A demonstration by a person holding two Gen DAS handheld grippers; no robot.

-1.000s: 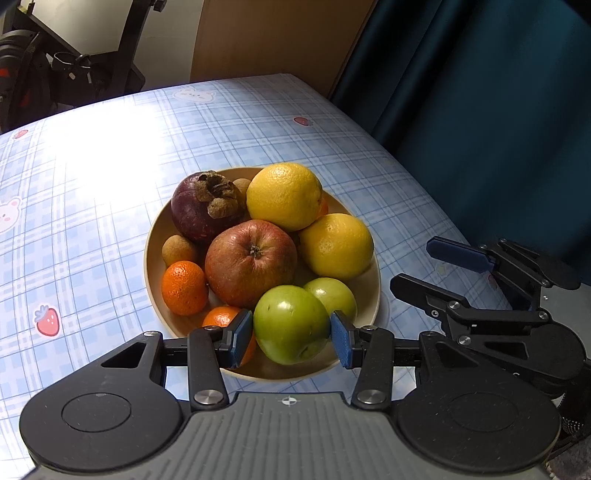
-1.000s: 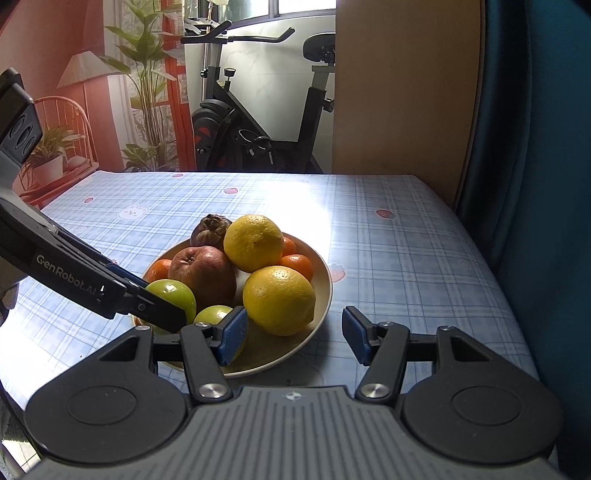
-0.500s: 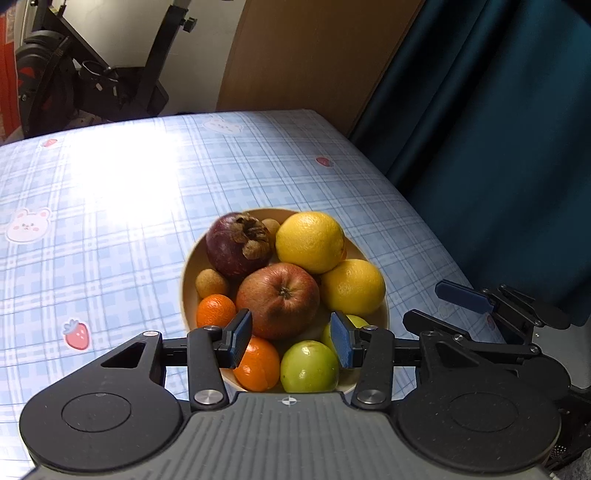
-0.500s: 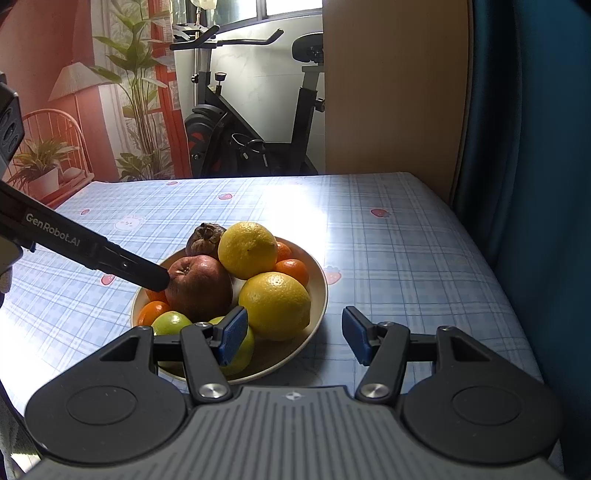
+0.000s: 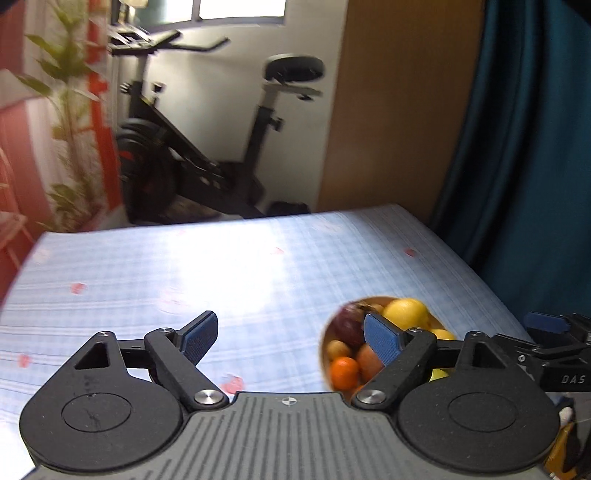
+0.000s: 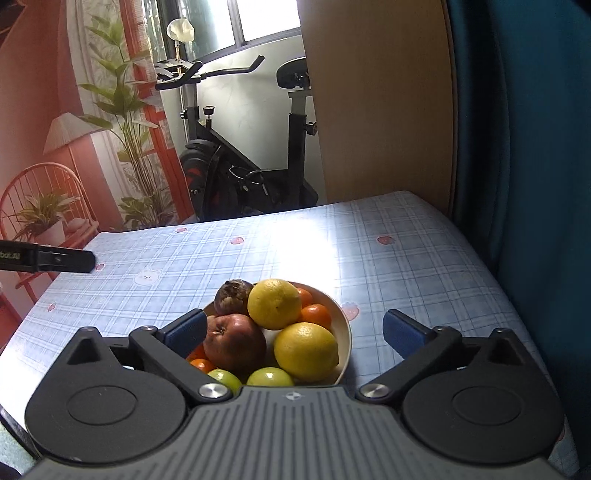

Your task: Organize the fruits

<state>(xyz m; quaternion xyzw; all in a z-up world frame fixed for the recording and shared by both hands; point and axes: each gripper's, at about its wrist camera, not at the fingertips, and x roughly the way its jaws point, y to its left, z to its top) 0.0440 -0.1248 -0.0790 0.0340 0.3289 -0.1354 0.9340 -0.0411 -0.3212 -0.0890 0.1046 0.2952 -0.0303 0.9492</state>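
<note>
Daylight reaches you from the window (image 6: 258, 22) at the back, and it throws a strong white glare patch across the middle of the surface (image 6: 424, 266), washing out the checked pattern there. Your left wrist view is smeared with motion blur: the exercise bike (image 5: 207, 147) and the plant (image 5: 70, 110) are soft and streaked. Your right wrist view is sharp. Both views bend straight edges near the borders, and the curtain (image 6: 535, 147) side stays dim.
</note>
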